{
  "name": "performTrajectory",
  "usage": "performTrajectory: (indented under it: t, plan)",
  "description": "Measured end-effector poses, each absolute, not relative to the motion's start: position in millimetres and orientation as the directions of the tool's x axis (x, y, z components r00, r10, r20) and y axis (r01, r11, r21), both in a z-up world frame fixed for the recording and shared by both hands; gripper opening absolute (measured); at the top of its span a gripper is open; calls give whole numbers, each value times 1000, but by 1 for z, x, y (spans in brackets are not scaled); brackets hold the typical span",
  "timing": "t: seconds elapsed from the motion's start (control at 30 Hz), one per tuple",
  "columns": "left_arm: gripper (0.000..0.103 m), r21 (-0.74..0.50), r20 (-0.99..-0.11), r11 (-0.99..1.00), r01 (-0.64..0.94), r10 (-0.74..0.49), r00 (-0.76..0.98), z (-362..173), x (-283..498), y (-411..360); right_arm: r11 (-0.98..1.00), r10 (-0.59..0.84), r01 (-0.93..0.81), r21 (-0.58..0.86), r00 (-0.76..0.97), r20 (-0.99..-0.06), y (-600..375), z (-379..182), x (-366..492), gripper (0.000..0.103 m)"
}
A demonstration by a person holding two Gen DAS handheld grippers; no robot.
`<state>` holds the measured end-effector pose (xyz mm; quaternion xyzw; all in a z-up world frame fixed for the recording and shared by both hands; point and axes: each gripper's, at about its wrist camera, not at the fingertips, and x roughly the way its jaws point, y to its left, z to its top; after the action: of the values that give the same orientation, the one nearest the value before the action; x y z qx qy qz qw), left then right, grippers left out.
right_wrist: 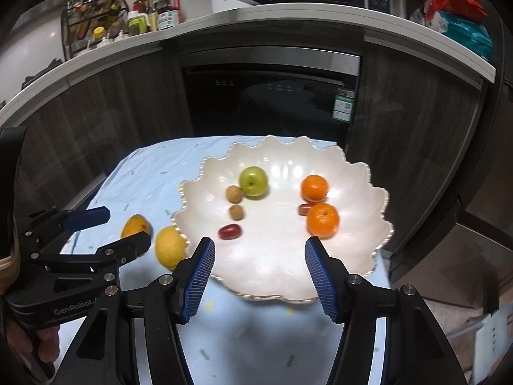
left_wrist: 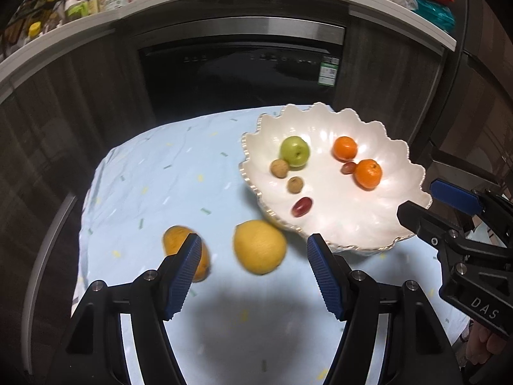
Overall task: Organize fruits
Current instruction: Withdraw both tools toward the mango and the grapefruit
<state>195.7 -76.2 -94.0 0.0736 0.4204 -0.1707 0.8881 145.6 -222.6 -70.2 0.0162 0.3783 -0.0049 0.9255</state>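
A white scalloped bowl (left_wrist: 336,221) (right_wrist: 272,256) stands on the light blue cloth. It holds a green apple (left_wrist: 295,151) (right_wrist: 253,181), two tangerines (left_wrist: 368,173) (right_wrist: 322,219), two small brown fruits (left_wrist: 279,168) and two red ones (left_wrist: 301,207). Left of the bowl on the cloth lie a lemon (left_wrist: 259,247) (right_wrist: 170,247) and a mango (left_wrist: 174,239) (right_wrist: 133,224). My left gripper (left_wrist: 253,276) (right_wrist: 128,227) hovers open over the lemon, its pads clear of it, and one finger hides part of the mango. My right gripper (right_wrist: 259,279) (left_wrist: 416,199) stands open and empty at the bowl's near rim.
The small table under the blue cloth (left_wrist: 144,176) ends just beyond the bowl. Behind it stands a dark built-in appliance (left_wrist: 237,73). A white counter (right_wrist: 288,12) above carries bottles (right_wrist: 141,16) and snack bags (right_wrist: 461,22). A person's hand (right_wrist: 45,343) holds the left gripper.
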Motion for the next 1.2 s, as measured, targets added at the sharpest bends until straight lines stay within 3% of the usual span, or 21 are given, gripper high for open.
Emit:
performTrajectory:
  t: [0.73,1.2]
  plan:
    - [73,-15,-784,975,221,-149,603,-115,186,12,995,91,-93,39,662,-743,-138,-103,147,60]
    - [73,-43,-804,964,264,-190,564,-149,207,19,994,82,-109,17,629,-773,-121,-142,168,60]
